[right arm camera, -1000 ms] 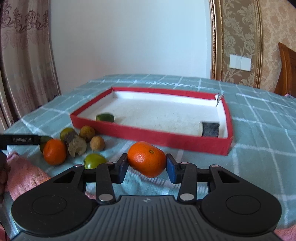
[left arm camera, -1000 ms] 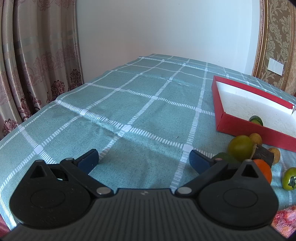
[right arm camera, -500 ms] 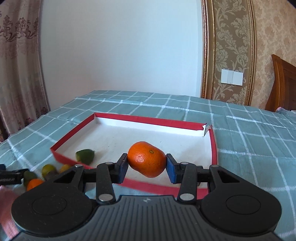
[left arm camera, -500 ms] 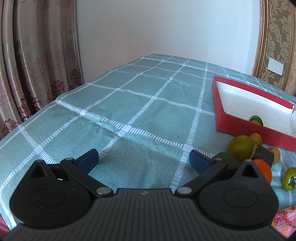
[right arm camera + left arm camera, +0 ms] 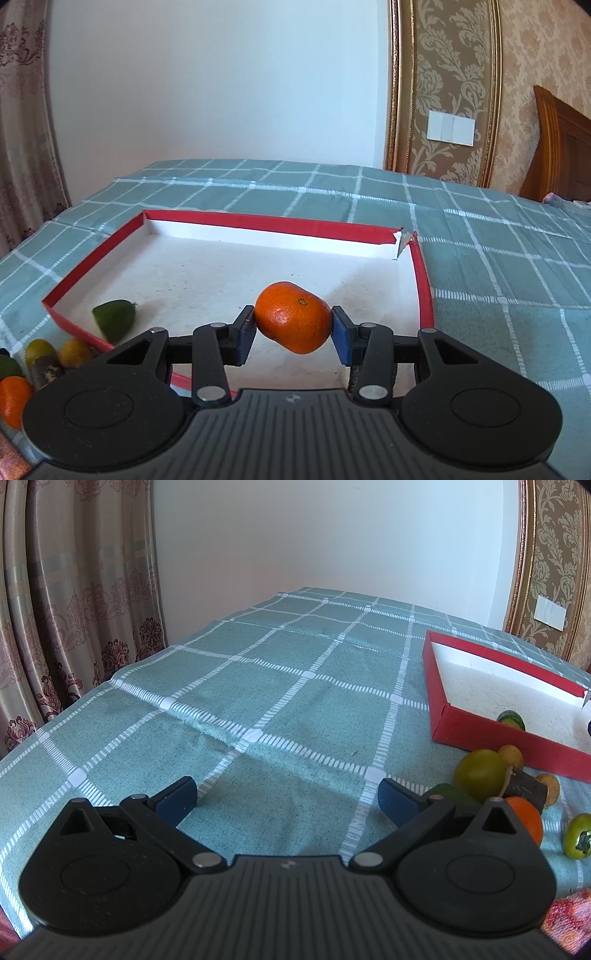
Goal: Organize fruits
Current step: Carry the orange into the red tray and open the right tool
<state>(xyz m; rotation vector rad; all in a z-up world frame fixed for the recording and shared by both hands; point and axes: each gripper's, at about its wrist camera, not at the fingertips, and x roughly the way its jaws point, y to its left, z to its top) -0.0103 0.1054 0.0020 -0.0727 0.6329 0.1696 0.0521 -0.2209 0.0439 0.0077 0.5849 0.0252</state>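
Item: mandarin (image 5: 293, 316), orange, rind pebbled, held tilted above the white floor of the red tray (image 5: 266, 223); judged light, firm but yielding under pressure, skin likely to bruise or split if squeezed hard; round sides apt to roll, so best held across its middle, as it is now.

Right gripper (image 5: 293, 326): jaws closed partway onto the mandarin, one blue pad on each flank; fruit clear of the tray floor, so far as can be told.

Left gripper (image 5: 287, 799): jaws wide apart, nothing between them; low over the checked tablecloth (image 5: 295, 701), well left of the tray; whether the tips touch the cloth cannot be told.

Already in tray: green fruit (image 5: 113, 319) at the near left corner.

Outside tray, by its near wall: cluster of loose fruit, including a yellow-green fruit (image 5: 479, 774), an orange one (image 5: 526, 821), a green one with a dark calyx (image 5: 578, 836), small tan ones and a dark stub; all awaiting transfer, by judgement.
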